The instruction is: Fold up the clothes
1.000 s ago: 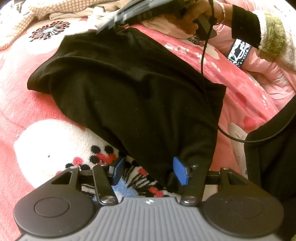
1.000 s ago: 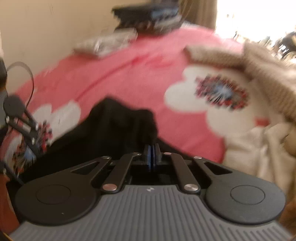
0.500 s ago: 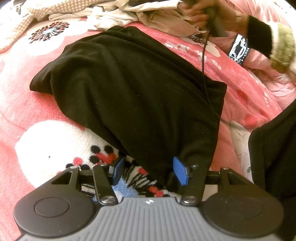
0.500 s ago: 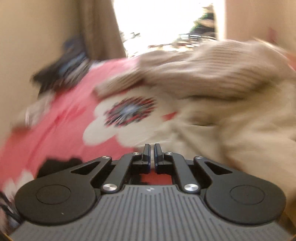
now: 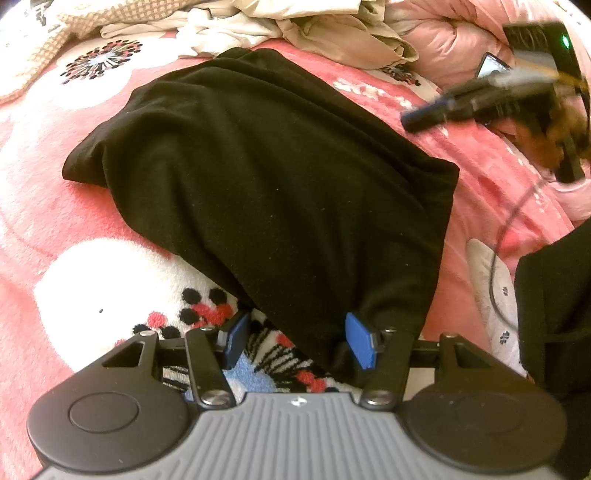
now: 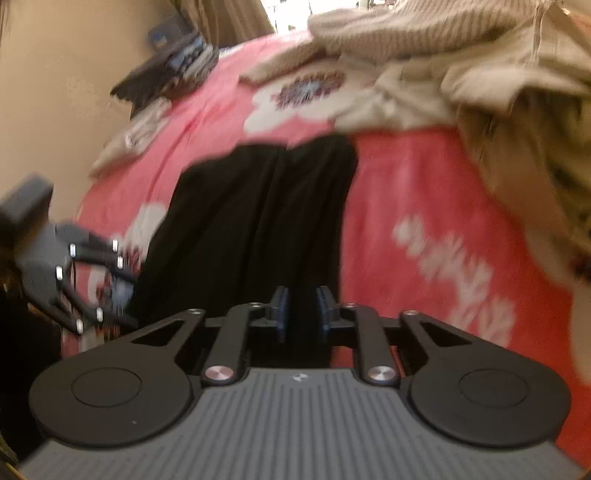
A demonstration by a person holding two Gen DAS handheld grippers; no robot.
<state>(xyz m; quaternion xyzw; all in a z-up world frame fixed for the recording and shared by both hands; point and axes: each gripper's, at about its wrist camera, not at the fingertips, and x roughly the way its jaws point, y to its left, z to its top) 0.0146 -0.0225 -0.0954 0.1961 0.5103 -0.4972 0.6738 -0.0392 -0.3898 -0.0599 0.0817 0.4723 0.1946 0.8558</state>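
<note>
1. At the far left of the left wrist view, a beige checked knit garment [image 5: 55, 48] lies along the top edge of the pink flowered blanket [image 5: 33, 206] that covers the bed.
2. Just right of it, a heap of cream clothes [image 5: 295, 26] is bunched at the top, touching the far end of the black garment [image 5: 266, 177].
3. The black garment is folded into a broad band that runs diagonally across the blanket, from the cream heap down toward the camera.
4. The left hand-held gripper [image 5: 297, 343] has its blue pads set wide apart; the near corner of the black garment lies between them, against the right pad, and nothing is clamped.
5. Further right in that view, the right hand-held gripper [image 5: 436, 114] appears blurred above the pink bedding, apart from the black garment, with a thin cable [image 5: 498, 251] trailing down from it.
6. In the right wrist view, the left hand-held gripper [image 6: 92, 280] shows at the left edge, blurred, beside the black garment [image 6: 251, 221].
7. The right hand-held gripper [image 6: 301, 314] has its fingers parted by a narrow gap, holding nothing, with the near end of the black cloth seen beyond them.
8. To the upper right, a ribbed beige sweater [image 6: 424, 29] and cream clothes [image 6: 517, 74] are piled on the blanket.
9. At the upper left, a dark stack of folded clothes [image 6: 173, 62] sits near the wall.
</note>
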